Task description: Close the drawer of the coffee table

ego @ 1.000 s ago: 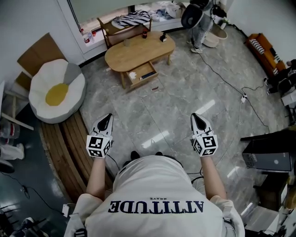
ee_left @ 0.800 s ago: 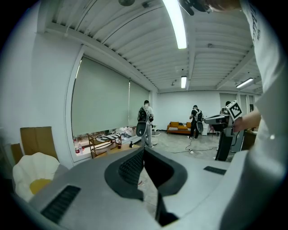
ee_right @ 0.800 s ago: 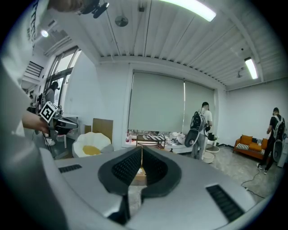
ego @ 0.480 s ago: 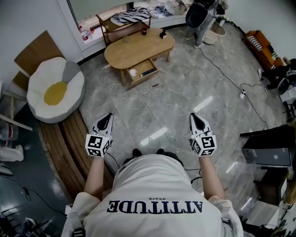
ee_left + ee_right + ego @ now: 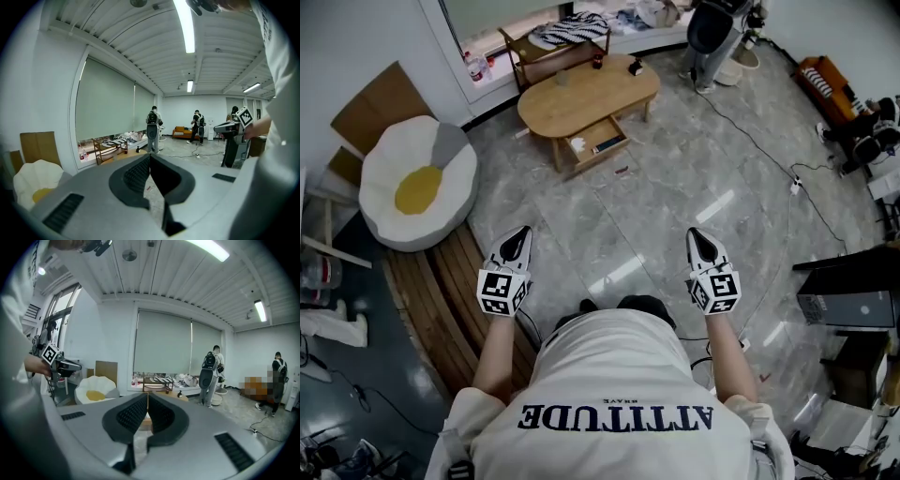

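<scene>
1. At the top of the head view, well apart from the person, stands the oval coffee table. Its drawer is pulled out on the near side, with small items lying in it. Open grey floor lies between, and a small dark thing sits on the floor just in front of the drawer. The left gripper and right gripper are held out at about waist height. The forearms run roughly parallel, elbows bent, and both tips point forward and only slightly down. Each claw looks pinched together with nothing in it.

2. In the left gripper view, the two ribbed jaws meet at the tip and nothing sits between them. The table is mostly hidden behind them (only a wooden sliver shows), and people with backpacks stand in the room beyond.

3. In the right gripper view, the jaws are likewise pressed together and empty. The wooden table appears just past their tip, so this hand looks lined up on it.

4. Risks, as I judge them:
   - The whole walk is still ahead, so the thing on the floor could be kicked or stepped on.
   - A push landing off-centre on the drawer front could skew it in its runners and jam it.
   - A hard shove could slide the light table or rattle what stands on it.
   - Anything sticking up above the drawer's rim could catch.
</scene>
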A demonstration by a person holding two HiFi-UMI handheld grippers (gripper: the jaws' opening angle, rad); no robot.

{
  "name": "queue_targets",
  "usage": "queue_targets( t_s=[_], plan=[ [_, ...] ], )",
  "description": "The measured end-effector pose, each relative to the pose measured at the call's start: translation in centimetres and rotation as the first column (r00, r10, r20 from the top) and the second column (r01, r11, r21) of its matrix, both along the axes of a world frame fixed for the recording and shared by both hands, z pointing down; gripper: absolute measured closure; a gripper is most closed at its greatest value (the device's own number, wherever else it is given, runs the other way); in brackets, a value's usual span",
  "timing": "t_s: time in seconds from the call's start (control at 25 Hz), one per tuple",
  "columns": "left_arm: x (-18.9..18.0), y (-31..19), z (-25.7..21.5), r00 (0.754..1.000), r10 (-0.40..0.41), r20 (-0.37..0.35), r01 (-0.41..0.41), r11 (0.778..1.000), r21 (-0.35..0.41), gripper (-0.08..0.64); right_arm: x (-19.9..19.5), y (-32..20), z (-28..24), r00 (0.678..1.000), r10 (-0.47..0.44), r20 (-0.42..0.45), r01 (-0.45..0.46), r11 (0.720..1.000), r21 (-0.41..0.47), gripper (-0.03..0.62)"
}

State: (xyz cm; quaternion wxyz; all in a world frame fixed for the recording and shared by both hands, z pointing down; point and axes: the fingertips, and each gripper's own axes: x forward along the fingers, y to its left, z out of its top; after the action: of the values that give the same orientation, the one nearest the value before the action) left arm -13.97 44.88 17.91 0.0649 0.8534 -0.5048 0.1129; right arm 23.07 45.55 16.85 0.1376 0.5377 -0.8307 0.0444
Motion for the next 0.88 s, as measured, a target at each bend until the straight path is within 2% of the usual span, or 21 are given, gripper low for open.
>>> queue_targets(
  t_s=[0.32,0.56,0.72,0.88],
  plan=[
    [-1.4,-0.3,0.4,1.000,-0.011,-0.017,0.010,1.000,-0.010,0.538,-2.5,-0.3,0.1,0.999,-0.034,-0.009,0.034,0.999,-0.001,0.569],
    [-1.4,-0.6,0.8,1.000,-0.014,-0.028,0.014,1.000,-0.012,0.538,-2.5,-0.7,1.2,0.999,-0.044,-0.027,0.042,0.998,-0.044,0.569],
    [-1.7,-1.1,1.1,0.999,-0.023,-0.024,0.023,0.999,-0.023,0.538,-2.0,-1.8,0.9,1.000,-0.012,-0.020,0.011,0.999,-0.039,0.569],
    [-2.0,-2.1,1.3,0.999,-0.037,-0.023,0.036,0.999,-0.018,0.538,-1.9,-3.1,0.9,1.000,-0.022,-0.005,0.022,0.999,-0.026,0.569]
  ],
)
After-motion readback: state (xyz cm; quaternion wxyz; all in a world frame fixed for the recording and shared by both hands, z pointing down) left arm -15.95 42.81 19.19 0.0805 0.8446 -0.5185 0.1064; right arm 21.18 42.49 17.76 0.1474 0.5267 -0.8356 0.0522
